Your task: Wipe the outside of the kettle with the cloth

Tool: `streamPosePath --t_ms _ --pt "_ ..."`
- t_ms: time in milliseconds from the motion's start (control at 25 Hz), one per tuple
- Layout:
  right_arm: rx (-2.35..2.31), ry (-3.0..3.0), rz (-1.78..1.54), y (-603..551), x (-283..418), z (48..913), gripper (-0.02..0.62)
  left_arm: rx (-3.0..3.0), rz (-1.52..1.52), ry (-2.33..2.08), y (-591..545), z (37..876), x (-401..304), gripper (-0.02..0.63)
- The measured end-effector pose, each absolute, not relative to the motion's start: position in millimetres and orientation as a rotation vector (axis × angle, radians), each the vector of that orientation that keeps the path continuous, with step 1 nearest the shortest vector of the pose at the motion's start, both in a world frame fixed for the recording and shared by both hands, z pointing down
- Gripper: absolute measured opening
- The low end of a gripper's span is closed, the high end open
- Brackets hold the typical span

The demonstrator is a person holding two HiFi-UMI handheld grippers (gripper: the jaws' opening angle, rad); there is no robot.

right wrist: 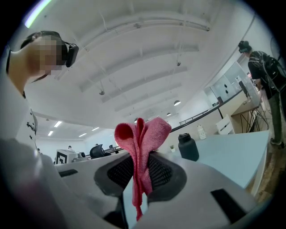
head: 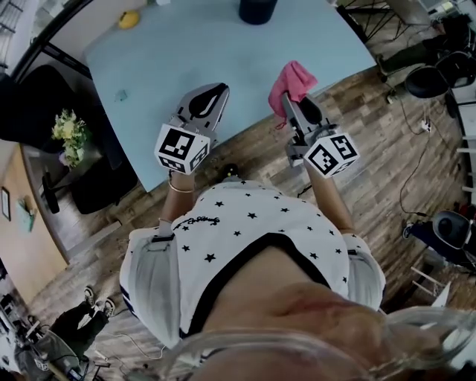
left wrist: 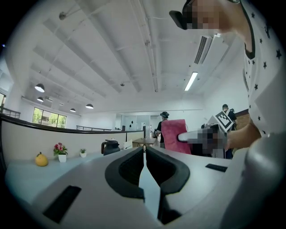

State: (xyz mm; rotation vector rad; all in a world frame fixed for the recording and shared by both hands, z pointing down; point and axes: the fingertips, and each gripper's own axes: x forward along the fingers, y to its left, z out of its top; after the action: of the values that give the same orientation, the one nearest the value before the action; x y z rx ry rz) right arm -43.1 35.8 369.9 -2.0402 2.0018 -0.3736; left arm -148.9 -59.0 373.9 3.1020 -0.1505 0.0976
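Head view — light blue table (head: 178,52), seen from steeply above. Both grippers are held over its near edge, close to the person's body.

Item 1, kettle (head: 257,9): dark and upright, at the top centre of the frame on the far side of the table, well apart from both grippers. The right gripper view shows the kettle (right wrist: 188,146) right of centre; the left gripper view shows the kettle (left wrist: 110,146) left of centre. Nothing touches it.

Item 2, cloth (head: 292,80): pink and bunched, upper right of centre, pinched in the right gripper (head: 286,103). In the right gripper view the jaws press on the folded cloth (right wrist: 140,143), with a loop standing above the pads and a tail hanging below.

Item 3, left gripper (head: 214,95): left of centre. In the left gripper view its jaws meet at the tips, with nothing between them.

Status: the cloth is in hand and wiping has not begun. By judgement, what remains is to carry the cloth across the table to the kettle — perhaps steadying it with the left gripper — and then rub round its outside.
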Motion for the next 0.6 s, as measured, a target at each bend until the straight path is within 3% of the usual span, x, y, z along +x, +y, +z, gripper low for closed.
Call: streamPosePath --t_ms 600 --pt "-1.838 2.18 -0.43 -39 12 381 0.077 3.079 0.159 -0.467 -106 378 -118 0.04"
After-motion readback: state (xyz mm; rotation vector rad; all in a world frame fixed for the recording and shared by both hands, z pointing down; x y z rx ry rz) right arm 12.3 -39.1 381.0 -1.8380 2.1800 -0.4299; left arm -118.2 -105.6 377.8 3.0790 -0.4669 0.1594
